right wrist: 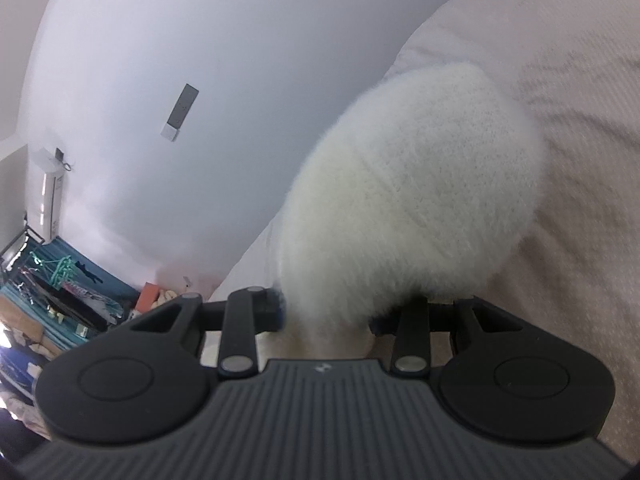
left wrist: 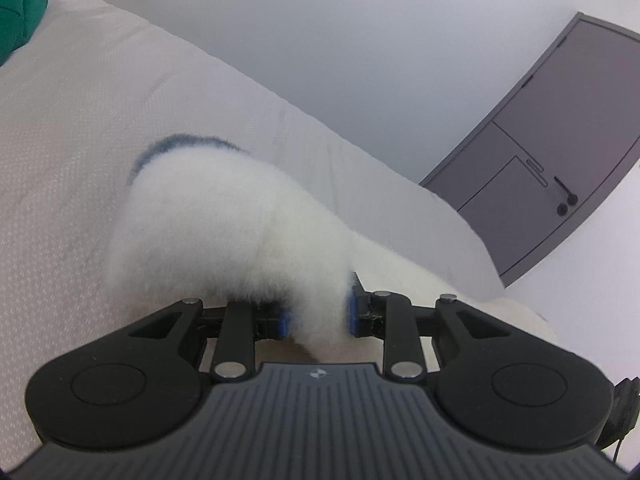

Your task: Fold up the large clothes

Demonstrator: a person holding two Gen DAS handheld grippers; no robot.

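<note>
A: so where's the fuzzy white sweater (left wrist: 224, 232) at?

B: bunched up over the pale pink bedspread (left wrist: 60, 152). left claw (left wrist: 318, 316) is clamped on 1 fold, right claw (right wrist: 326, 312) pinches another. green garment (left wrist: 20, 4) sits in the far corner.

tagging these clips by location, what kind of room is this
Most likely a bedroom: the fluffy white garment lies on a pale bedspread, with a grey door behind and a wall air conditioner above clutter.
</note>
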